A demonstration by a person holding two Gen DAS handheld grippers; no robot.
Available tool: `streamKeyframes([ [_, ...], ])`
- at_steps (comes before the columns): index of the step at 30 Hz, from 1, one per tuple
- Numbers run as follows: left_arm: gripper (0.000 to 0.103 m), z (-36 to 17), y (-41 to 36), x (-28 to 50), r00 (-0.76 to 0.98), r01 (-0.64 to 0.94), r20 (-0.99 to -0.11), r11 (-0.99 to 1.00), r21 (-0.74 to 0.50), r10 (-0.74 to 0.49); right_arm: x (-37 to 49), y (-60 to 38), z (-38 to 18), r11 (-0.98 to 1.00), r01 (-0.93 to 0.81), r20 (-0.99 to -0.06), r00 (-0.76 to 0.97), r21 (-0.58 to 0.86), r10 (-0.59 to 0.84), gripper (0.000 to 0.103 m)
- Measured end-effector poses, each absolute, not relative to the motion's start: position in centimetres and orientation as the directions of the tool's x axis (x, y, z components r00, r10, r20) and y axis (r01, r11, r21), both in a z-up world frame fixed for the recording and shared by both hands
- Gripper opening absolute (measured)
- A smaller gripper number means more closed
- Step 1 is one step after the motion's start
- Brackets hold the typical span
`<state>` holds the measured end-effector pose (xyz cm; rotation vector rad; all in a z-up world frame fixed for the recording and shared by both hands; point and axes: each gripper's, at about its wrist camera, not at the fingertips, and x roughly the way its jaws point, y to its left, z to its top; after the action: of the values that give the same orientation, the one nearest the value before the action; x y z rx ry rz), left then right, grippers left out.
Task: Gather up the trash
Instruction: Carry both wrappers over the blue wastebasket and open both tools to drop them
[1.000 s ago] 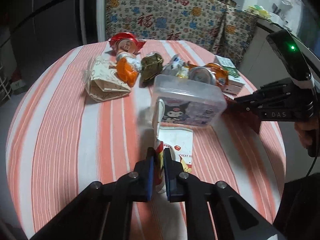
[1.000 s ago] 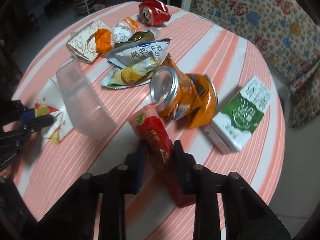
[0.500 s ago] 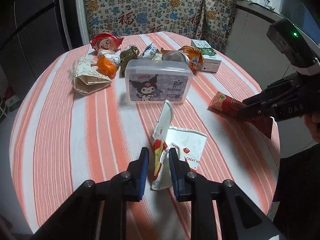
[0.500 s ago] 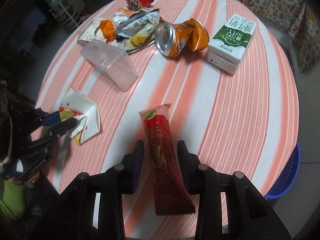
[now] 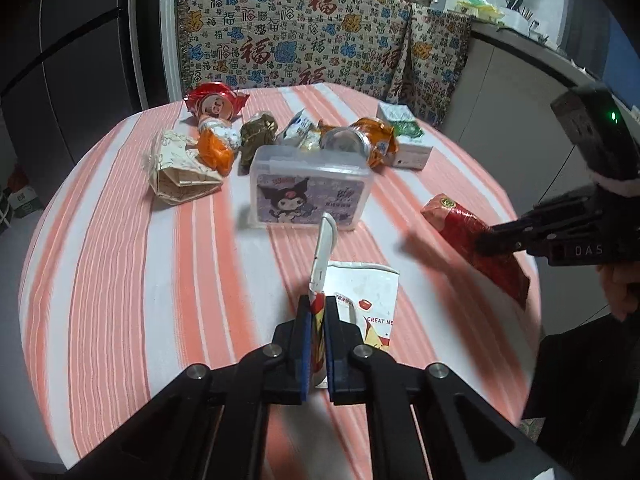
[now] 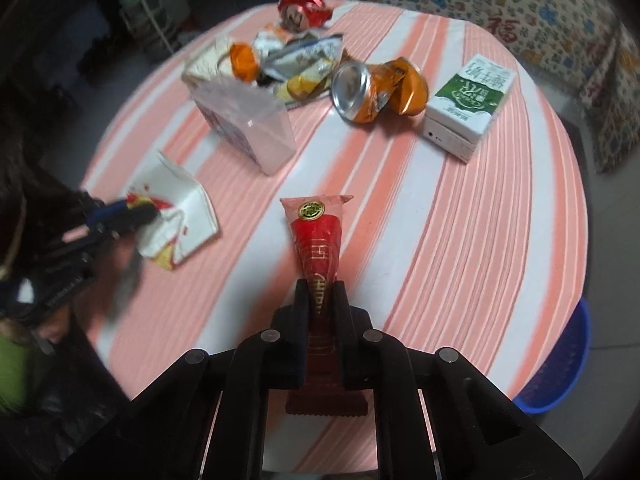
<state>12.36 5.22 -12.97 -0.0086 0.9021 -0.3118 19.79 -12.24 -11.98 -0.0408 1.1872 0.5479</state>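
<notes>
holding thin edges only: left gripper [image 5: 317, 322] is closed on the white wrapper [image 5: 362, 300], right gripper [image 6: 321, 294] on the red packet [image 6: 316, 240], both above the table [image 6: 480, 208]; either may slip out on the way to the blue basket [image 6: 560, 376].

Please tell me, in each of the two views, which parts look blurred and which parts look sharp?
Left wrist view: the left gripper and the white paper wrapper it grips are sharp; the red packet looks smeared, and the tablecloth edges are soft. Right wrist view: the right gripper is sharp; the left gripper at the frame's left is motion-blurred, and the far pile of trash is soft.
</notes>
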Motion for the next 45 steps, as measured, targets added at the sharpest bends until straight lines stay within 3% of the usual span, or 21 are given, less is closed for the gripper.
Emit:
streamKeyframes([
  [14,0.005,-9.2,-5.6,14.9,0.544,0.387,-0.723,0.892,-0.235,-0.426,18.8,-24.5,-10.5,0.835,-0.156,-0.723,0.434,0.527,0.538,0.008],
  [23,0.005,-7.7,-18.1,18.4,0.473,0.522,-0.703,0.812,-0.261,-0.530,19.0,-37.2,-8.2,0.894,0.059,-0.731,0.600,0.445,0.325,0.008],
  [31,0.006,-10.2,-29.9,22.9,0.402,0.594,-0.709,0.754,-0.280,-0.579,20.1,-45.9,-10.7,0.904,0.264,-0.764,0.638,0.336,0.097,0.008],
  [45,0.006,-19.1,-41.5,27.6,0.315,0.666,-0.785,0.713,-0.217,-0.533,21.7,-54.8,-17.0,0.887,0.363,-0.814,0.580,0.286,0.024,0.008],
])
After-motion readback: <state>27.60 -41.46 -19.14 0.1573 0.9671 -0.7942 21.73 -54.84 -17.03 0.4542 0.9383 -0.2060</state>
